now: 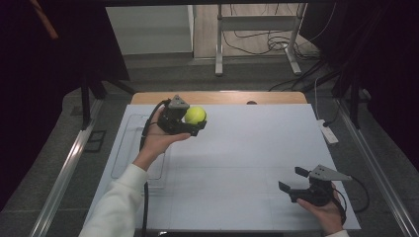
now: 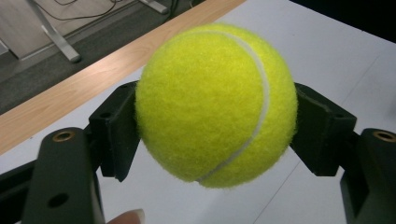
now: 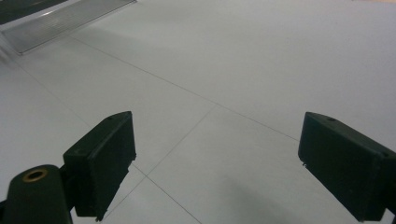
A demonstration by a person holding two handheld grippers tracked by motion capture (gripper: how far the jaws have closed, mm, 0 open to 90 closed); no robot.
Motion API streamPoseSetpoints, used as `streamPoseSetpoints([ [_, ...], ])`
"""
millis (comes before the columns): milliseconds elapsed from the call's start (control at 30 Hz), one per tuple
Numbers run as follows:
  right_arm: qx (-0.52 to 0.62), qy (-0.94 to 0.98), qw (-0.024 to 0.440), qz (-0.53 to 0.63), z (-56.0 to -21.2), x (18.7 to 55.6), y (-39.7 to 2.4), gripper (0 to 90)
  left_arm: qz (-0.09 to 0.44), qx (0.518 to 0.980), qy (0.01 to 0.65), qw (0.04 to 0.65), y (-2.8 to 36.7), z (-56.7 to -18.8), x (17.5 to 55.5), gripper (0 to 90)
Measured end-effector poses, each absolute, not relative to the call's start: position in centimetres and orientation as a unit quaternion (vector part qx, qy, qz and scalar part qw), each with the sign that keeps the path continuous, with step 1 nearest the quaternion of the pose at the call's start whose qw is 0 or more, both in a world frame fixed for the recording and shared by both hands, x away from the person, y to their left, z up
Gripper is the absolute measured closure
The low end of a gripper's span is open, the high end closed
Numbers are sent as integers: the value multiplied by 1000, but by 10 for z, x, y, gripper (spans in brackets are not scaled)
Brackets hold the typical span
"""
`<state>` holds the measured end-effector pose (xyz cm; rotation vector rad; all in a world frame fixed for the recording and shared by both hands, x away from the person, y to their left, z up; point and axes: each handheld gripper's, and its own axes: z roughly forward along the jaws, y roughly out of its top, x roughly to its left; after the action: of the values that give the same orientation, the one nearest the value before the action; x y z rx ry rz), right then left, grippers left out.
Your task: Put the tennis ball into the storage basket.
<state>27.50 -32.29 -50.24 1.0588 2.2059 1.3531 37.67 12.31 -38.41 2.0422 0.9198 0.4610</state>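
At about eleven o'clock on the white counter [image 1: 237,163], near its far wooden edge, the left hand-held gripper [image 1: 196,126] is clamped on a yellow tennis ball [image 1: 195,115], one black jaw pressing each side of it; in the left gripper view the tennis ball [image 2: 217,102] sits squarely between the pads and is carried clear of the surface. The right hand-held gripper [image 1: 291,180] waits at about five o'clock with its jaws spread wide and nothing between them, resting low over the bare sheet. A shallow clear tray [image 1: 129,153] seems to lie at nine o'clock beneath the left forearm, though its outline is faint and I cannot be sure of it. The step in hand looks like carrying the ball. To do it well, keep the squeeze across the ball's widest part, keep the wrist level so the felt does not roll out of the pads, move smoothly, and lower it onto the surface before releasing.
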Motion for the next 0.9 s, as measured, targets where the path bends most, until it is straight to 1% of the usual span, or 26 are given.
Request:
streamPoseSetpoints([
  [267,374,778,171,475,-503,275,-322,112,191,805,379,415,136,-384,376,264],
  [900,375,777,172,475,-503,275,-323,112,201,794,403,409,152,-387,380,264],
])
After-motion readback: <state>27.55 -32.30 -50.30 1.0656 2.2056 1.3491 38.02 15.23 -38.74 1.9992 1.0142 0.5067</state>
